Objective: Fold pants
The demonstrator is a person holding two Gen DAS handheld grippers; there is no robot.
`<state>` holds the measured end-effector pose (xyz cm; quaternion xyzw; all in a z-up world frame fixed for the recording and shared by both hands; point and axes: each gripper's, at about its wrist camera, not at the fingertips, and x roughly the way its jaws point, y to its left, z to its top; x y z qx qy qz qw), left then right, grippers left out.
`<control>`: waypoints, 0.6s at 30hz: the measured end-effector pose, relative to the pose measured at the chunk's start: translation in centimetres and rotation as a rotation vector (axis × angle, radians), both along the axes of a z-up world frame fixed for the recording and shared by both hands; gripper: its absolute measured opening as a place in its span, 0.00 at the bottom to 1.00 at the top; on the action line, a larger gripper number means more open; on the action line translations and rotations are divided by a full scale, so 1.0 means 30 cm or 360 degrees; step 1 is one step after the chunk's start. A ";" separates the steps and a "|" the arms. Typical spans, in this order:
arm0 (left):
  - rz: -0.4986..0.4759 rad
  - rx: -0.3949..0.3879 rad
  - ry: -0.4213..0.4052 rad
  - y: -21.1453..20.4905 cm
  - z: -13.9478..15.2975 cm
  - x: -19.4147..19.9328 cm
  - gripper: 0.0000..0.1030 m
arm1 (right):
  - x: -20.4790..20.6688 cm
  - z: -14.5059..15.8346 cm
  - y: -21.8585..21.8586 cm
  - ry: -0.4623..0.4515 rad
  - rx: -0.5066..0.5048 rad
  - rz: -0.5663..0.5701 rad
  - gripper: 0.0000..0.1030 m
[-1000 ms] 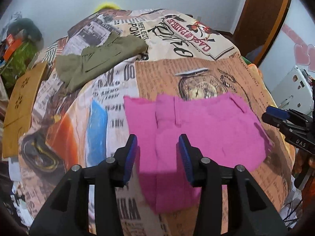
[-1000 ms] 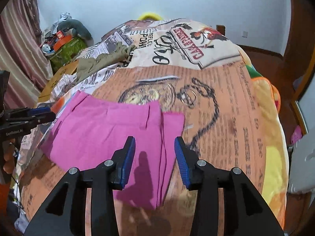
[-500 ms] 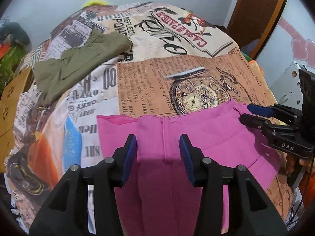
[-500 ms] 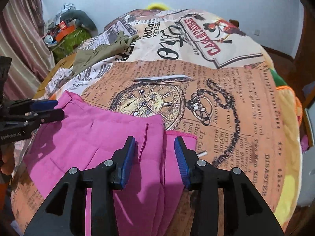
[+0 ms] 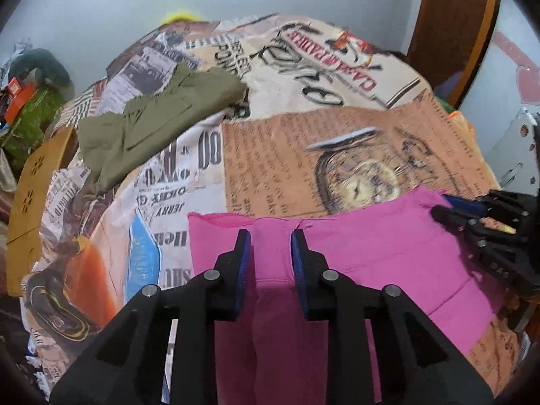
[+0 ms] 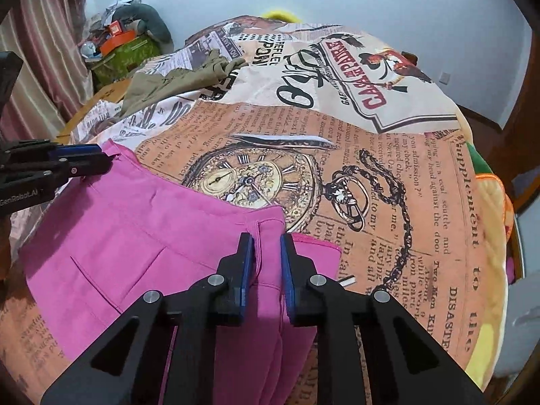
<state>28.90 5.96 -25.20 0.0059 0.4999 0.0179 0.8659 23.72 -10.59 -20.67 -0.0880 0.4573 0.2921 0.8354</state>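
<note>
1. My left claw (image 5: 270, 236) has just been closing, now pinching the pink pants' (image 5: 371, 246) waistband.
2. My right claw (image 6: 267, 238) likewise closes on it.
3. Pants lie along the bed's (image 6: 388, 175) near edge.

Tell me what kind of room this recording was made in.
Most likely a home bedroom: the pink pants lie on a bed under a newspaper-print bedspread, with curtains at the side and a wooden door beyond.
</note>
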 end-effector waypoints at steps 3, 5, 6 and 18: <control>0.0002 -0.0025 0.0075 0.014 -0.044 0.013 0.24 | 0.004 0.000 0.004 -0.0003 -0.0019 0.0001 0.14; -0.0012 -0.0020 0.0072 0.010 -0.036 0.008 0.24 | 0.000 0.006 0.010 -0.0012 -0.0044 0.0003 0.14; -0.0025 -0.0024 0.0066 0.007 -0.024 0.003 0.24 | -0.002 0.012 0.009 -0.0011 -0.0049 -0.0002 0.14; -0.0025 -0.0084 -0.0072 0.035 0.157 -0.130 0.64 | -0.084 0.131 -0.048 -0.0088 -0.0038 -0.0037 0.46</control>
